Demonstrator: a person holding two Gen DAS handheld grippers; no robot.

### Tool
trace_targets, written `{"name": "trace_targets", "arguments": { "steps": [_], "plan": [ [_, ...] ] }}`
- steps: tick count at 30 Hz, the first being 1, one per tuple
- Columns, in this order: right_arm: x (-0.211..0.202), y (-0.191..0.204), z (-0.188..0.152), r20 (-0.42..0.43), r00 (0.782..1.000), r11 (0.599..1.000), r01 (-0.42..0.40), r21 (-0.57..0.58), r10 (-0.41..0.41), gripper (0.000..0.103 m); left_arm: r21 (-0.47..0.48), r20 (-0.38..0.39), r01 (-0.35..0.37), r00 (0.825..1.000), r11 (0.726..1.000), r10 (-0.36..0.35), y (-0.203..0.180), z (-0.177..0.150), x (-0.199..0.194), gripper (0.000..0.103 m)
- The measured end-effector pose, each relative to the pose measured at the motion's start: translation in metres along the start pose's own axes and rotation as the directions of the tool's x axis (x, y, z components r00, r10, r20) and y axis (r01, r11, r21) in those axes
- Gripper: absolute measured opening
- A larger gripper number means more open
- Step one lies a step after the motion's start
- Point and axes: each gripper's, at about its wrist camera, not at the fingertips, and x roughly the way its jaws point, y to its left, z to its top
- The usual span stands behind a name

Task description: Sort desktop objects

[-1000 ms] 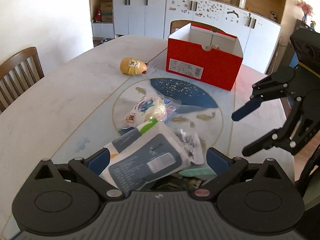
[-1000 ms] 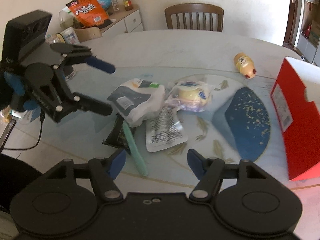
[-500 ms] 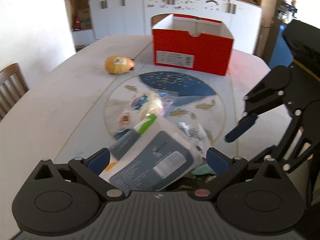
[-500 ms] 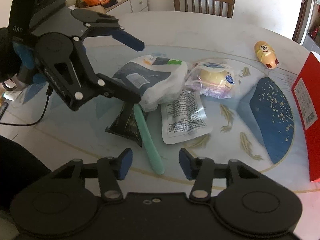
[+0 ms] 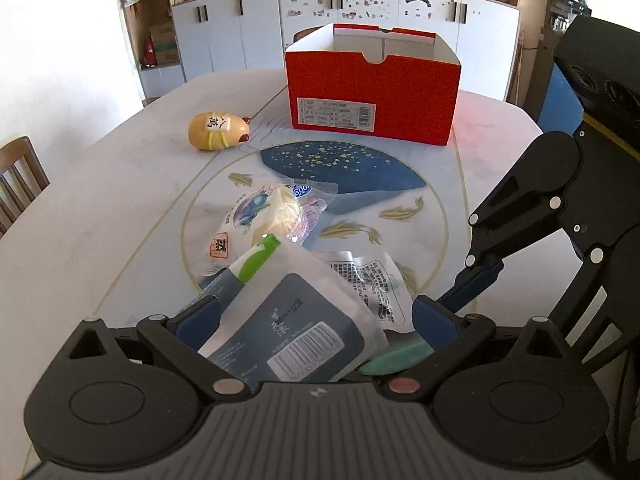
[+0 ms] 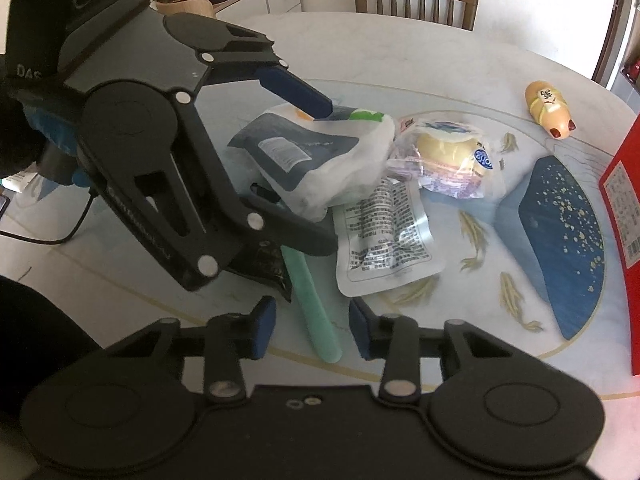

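Note:
A pile of packets lies on the round table (image 5: 100, 208). My left gripper (image 5: 316, 318) stands wide open around a white and grey-blue pouch (image 5: 292, 328), which lies between its fingers (image 6: 296, 92). A mint green stick (image 6: 312, 296) pokes out from under the pile. My right gripper (image 6: 311, 332) straddles its near end; its jaws are closing and the pads stand apart from the stick. One right fingertip pad (image 5: 476, 280) shows beside the left gripper. A wrapped bun (image 6: 448, 160), a flat silver sachet (image 6: 384, 236) and a black packet (image 6: 264, 264) lie around the pouch.
An open red shoebox (image 5: 372, 96) stands at the far side of the table. A yellow toy (image 5: 218, 130) lies to its left. Wooden chairs (image 6: 416, 0) stand at the table's edges. A black cable (image 6: 72, 232) runs across the table by the left gripper.
Both grippers have come down closer to the pile. The right gripper's jaws have narrowed around the green stick. The left gripper's fingers now straddle the pouch.

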Motion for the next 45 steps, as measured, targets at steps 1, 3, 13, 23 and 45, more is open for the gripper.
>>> {"name": "trace_targets", "arguments": {
  "steps": [1,3,13,23,45],
  "plan": [
    [0.000,-0.001,0.000,-0.001,1.000,1.000,0.001,0.001,-0.001,0.036,-0.007,0.001,0.002,1.000,1.000,-0.002,0.000,0.000,0.000,0.102],
    [0.001,-0.002,0.000,-0.005,1.000,1.000,-0.001,0.002,0.001,0.030,-0.026,0.000,0.005,1.000,1.000,-0.005,0.001,0.000,0.001,0.100],
    [-0.003,-0.004,-0.003,-0.002,1.000,1.000,-0.010,-0.009,0.010,0.016,-0.046,-0.025,-0.064,0.998,0.997,0.063,-0.005,0.006,-0.004,0.052],
    [-0.021,-0.013,-0.010,0.022,0.999,1.000,-0.027,0.004,0.027,0.012,-0.158,-0.010,-0.181,0.983,0.971,0.182,-0.002,0.013,-0.019,0.007],
    [-0.068,-0.034,-0.025,0.046,0.996,0.997,-0.071,-0.020,0.071,0.003,-0.415,0.041,-0.267,0.950,0.870,0.310,-0.026,0.010,-0.071,0.003]
  ]
}}
